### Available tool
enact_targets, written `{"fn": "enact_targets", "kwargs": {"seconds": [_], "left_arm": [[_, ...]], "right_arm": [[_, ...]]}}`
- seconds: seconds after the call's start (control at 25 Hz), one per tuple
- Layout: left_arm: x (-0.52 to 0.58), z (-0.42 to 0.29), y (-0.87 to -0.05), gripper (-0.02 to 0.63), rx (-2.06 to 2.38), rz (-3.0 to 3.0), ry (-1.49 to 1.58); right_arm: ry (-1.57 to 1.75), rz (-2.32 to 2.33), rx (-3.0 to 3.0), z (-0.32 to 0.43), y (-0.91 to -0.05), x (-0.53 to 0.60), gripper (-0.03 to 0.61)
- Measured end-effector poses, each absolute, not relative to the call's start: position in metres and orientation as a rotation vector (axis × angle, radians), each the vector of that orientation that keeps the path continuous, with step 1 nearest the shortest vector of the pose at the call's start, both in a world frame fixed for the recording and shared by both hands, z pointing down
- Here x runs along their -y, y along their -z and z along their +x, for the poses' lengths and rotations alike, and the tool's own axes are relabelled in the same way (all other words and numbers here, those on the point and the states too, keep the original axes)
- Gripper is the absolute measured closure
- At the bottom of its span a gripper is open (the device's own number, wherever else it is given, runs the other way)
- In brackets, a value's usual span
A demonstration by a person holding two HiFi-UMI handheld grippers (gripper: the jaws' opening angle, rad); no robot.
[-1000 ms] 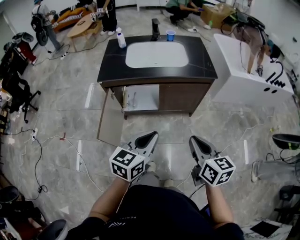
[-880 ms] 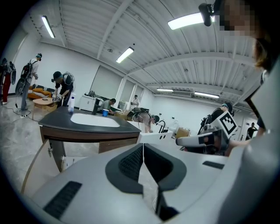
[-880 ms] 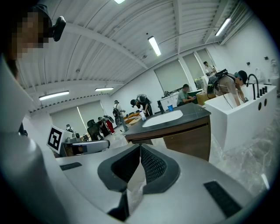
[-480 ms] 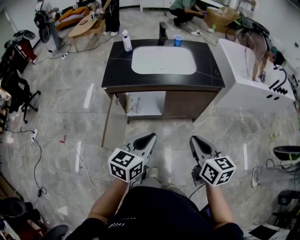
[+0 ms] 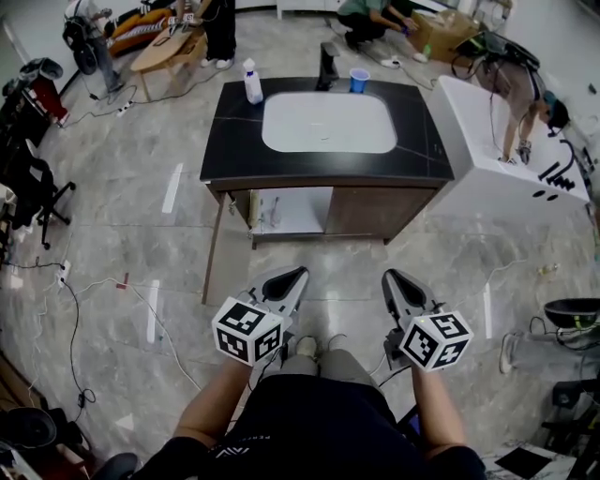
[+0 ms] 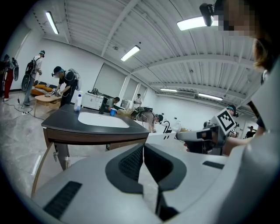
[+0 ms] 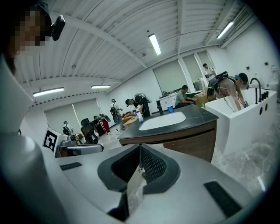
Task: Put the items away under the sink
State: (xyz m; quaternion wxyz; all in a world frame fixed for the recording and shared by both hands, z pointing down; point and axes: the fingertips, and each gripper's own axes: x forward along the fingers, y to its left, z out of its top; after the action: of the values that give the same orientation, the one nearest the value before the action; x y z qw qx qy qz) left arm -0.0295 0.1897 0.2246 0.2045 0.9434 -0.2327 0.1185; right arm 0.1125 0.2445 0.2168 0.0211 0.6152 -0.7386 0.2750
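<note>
Left gripper view, open door, right gripper view, closed door

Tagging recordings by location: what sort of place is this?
Probably an open studio or lab hall, not a real bathroom: a free-standing sink vanity stands alone on the stone floor, loose cables trail across it, and other people work behind.
</note>
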Motion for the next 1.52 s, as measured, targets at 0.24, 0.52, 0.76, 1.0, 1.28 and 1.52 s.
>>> {"fn": "enact_targets", "kwargs": {"seconds": [0.24,0.52,0.76,1.0,1.28,1.52], "left_arm": [[-0.175,-0.011,-0.22,0.601,0.674,2.637,-0.324],[-0.153,0.011,-0.211,0.601,0.747,2.638,-0.293],[-0.14,0.031,-0.211,0.601,0.805,2.652,-0.329],[-0.117,0.03,-0.211,0.601,0.852,2.614,-0.323],[-0.074,0.024,-0.208,0.601,0.832,2.638,-0.322],[-0.032,0.009,-0.204,0.601,0.807,2.656,-0.319]], "right_arm": [[-0.829,1.881,2.308,0.13,-0.217,-0.225,0.541],[-0.803,1.805,2.353,0.152,-0.213,-0.202,0.541],[-0.789,1.774,2.373,0.179,-0.215,-0.181,0.541],[-0.812,1.741,2.398,0.182,-0.22,-0.153,0.541],[-0.772,1.759,2.367,0.182,-0.219,-0.106,0.541],[-0.737,1.774,2.359,0.166,-0.211,-0.06,0.541]]}}
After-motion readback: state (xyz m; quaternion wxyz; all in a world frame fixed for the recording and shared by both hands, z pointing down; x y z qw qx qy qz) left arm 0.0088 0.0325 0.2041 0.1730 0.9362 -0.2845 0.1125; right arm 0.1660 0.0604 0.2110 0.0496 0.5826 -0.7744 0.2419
